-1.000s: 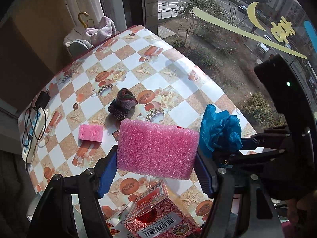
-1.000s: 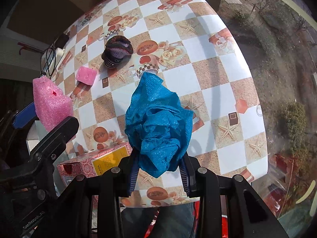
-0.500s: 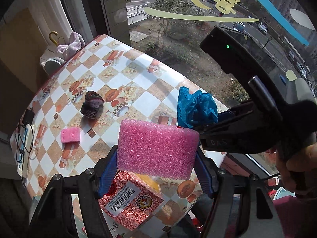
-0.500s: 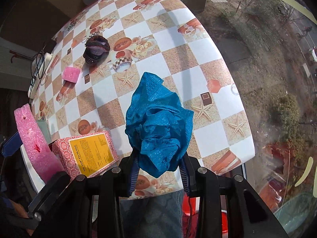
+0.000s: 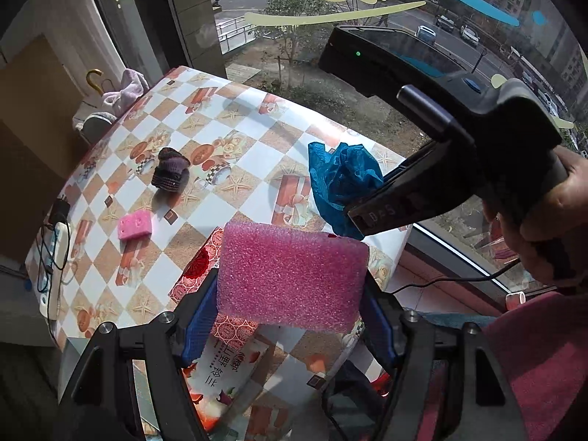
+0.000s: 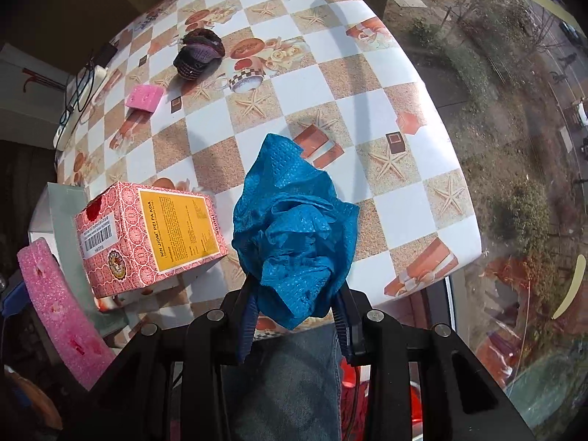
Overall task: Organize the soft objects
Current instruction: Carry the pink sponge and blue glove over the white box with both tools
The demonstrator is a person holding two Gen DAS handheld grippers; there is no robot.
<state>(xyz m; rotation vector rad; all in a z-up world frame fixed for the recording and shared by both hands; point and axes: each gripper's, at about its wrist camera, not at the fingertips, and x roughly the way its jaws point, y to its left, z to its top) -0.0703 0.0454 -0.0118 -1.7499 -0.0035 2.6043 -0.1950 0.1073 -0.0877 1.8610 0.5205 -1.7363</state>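
Clearly, "NIN JIOM PEI PA KOA" labels the red box (image 6: 147,235)

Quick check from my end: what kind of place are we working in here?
Probably a home or small shop room at street level: a table with a printed checkered oilcloth stands against a big window with decals, looking onto a road with cars. A power strip and a medicine box sit on the table.
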